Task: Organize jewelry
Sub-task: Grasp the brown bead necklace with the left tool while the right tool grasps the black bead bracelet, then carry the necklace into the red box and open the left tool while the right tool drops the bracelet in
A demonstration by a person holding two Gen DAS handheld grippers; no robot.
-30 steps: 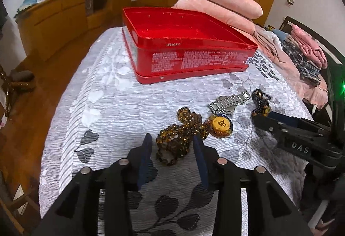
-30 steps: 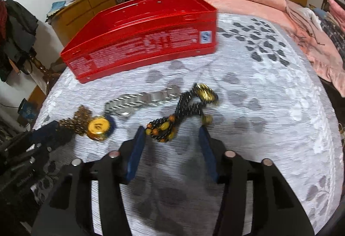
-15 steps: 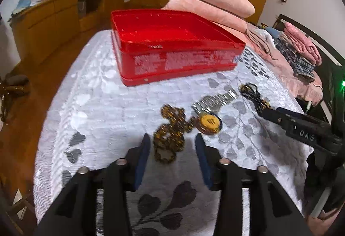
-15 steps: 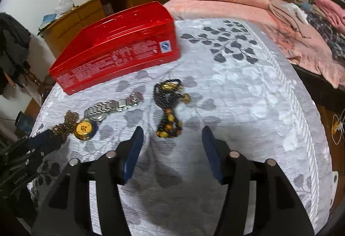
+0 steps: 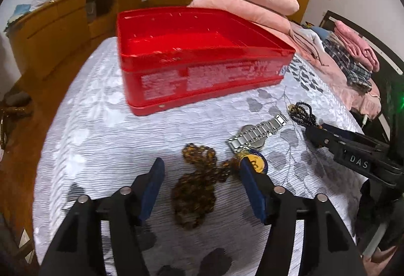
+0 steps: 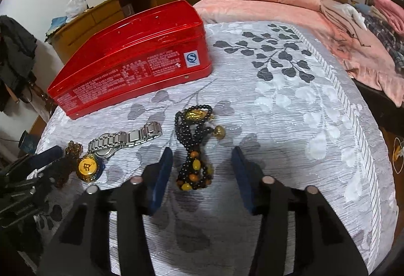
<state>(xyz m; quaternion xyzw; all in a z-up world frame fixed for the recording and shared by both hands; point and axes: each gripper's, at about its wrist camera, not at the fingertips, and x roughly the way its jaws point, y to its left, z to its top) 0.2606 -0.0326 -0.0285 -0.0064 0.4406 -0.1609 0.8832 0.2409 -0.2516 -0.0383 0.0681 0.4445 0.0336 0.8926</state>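
Open red rectangular tin (image 5: 202,59) sits empty at the back of the bed's grey leaf-print cover (image 6: 290,112), ready as the drop spot. In front of the tin: amber-brown bead strand (image 5: 197,190), steel-link watch (image 5: 257,132), black bead strand with yellow stones (image 6: 194,149). Left tongs (image 5: 202,187) have just been opening and straddle the amber strand, pads clear. Right tongs (image 6: 202,175) have just been closing around the black strand, not yet pinching. Looks like both are lining up a pick.

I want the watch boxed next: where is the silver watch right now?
In the right wrist view the silver watch lies on the bedspread left of centre, between the black bead necklace and the yellow pendant, in front of the red tin.
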